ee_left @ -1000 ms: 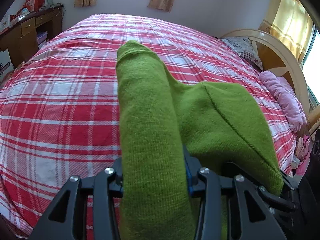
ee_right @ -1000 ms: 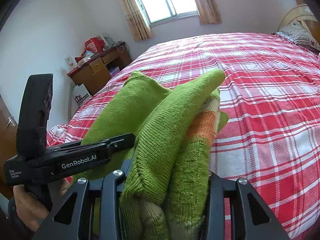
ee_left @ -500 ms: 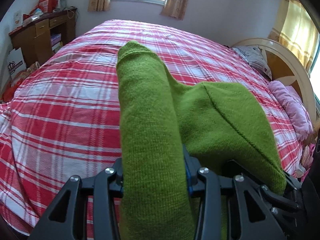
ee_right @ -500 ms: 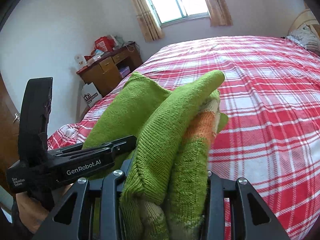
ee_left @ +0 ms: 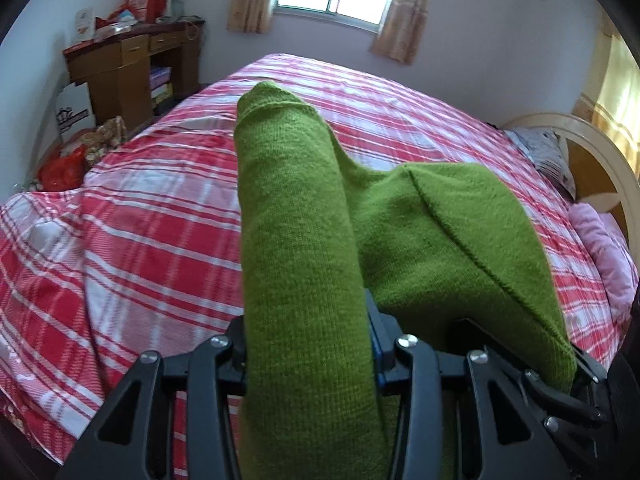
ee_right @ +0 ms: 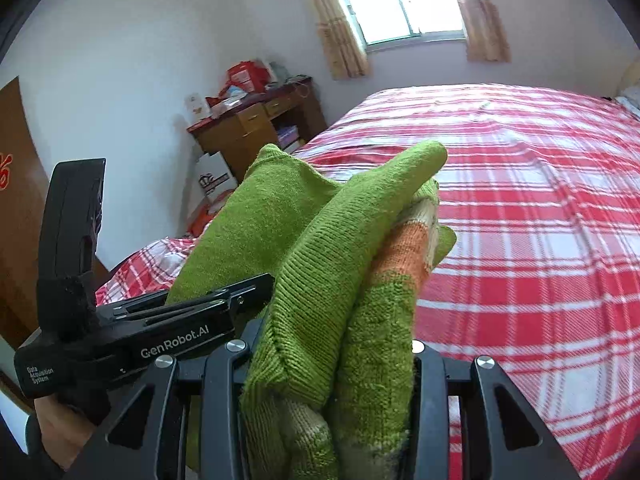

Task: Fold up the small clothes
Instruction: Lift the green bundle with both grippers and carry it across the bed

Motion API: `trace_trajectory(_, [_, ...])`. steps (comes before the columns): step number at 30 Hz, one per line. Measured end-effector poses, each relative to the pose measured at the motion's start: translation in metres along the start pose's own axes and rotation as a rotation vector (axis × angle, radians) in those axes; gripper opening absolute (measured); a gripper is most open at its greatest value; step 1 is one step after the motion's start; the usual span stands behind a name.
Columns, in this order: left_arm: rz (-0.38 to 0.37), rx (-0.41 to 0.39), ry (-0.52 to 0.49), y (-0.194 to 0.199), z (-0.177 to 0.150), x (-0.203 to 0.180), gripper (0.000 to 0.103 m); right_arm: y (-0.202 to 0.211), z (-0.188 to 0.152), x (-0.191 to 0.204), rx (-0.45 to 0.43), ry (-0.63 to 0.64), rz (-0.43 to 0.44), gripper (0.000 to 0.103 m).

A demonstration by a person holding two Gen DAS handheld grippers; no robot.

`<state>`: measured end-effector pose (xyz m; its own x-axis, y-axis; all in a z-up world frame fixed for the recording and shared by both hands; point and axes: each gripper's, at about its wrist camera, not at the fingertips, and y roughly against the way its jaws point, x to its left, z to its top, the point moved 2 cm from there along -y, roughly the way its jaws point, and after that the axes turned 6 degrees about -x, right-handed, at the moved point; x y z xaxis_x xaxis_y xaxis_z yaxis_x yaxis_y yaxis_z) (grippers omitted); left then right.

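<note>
A small green knitted sweater (ee_left: 304,240) with an orange and cream stripe (ee_right: 404,256) is held folded in the air above the bed. My left gripper (ee_left: 308,344) is shut on one thick fold of it, which hides the fingers. My right gripper (ee_right: 332,364) is shut on the other bunched end (ee_right: 320,280). The left gripper's black body (ee_right: 132,332) shows in the right wrist view, close on the left, with the hand below it.
A bed with a red and white plaid sheet (ee_left: 120,216) fills the space below and ahead. A wooden desk (ee_left: 120,64) with clutter stands by the far wall at left. Bags lie on the floor beside it. A curved headboard (ee_left: 592,152) and pillows are at right.
Both grippers have lifted and drawn back with the sweater. More of the desk, floor and wall shows now. The grip on the sweater is unchanged.
</note>
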<state>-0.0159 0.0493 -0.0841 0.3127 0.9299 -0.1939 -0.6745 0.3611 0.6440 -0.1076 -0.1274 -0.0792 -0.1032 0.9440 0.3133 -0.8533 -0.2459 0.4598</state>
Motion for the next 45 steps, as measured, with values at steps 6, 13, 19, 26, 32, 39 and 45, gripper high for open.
trace_trajectory(6, [0.036, -0.011, 0.037, -0.001, 0.004, 0.025, 0.043, -0.021, 0.004, 0.015, 0.016, 0.023, 0.041, 0.04])
trace_trajectory(13, [0.084, -0.02, 0.092, -0.001, 0.01, 0.067, 0.043, -0.055, 0.01, 0.046, 0.051, 0.06, 0.1, 0.04])
trace_trajectory(19, [0.134, -0.024, 0.122, -0.002, 0.017, 0.095, 0.043, -0.084, 0.015, 0.07, 0.071, 0.08, 0.15, 0.04])
trace_trajectory(26, [0.182, -0.025, 0.135, -0.007, 0.027, 0.12, 0.043, -0.113, 0.02, 0.089, 0.08, 0.1, 0.19, 0.04])
trace_trajectory(32, [0.223, -0.046, 0.13, -0.019, 0.042, 0.144, 0.043, -0.144, 0.033, 0.104, 0.069, 0.129, 0.213, 0.04])
trace_trajectory(39, [0.261, -0.065, 0.133, -0.047, 0.064, 0.173, 0.043, -0.194, 0.049, 0.116, 0.051, 0.162, 0.221, 0.039])
trace_trajectory(45, [0.305, -0.053, 0.133, -0.078, 0.081, 0.189, 0.042, -0.239, 0.061, 0.112, 0.045, 0.177, 0.211, 0.039])
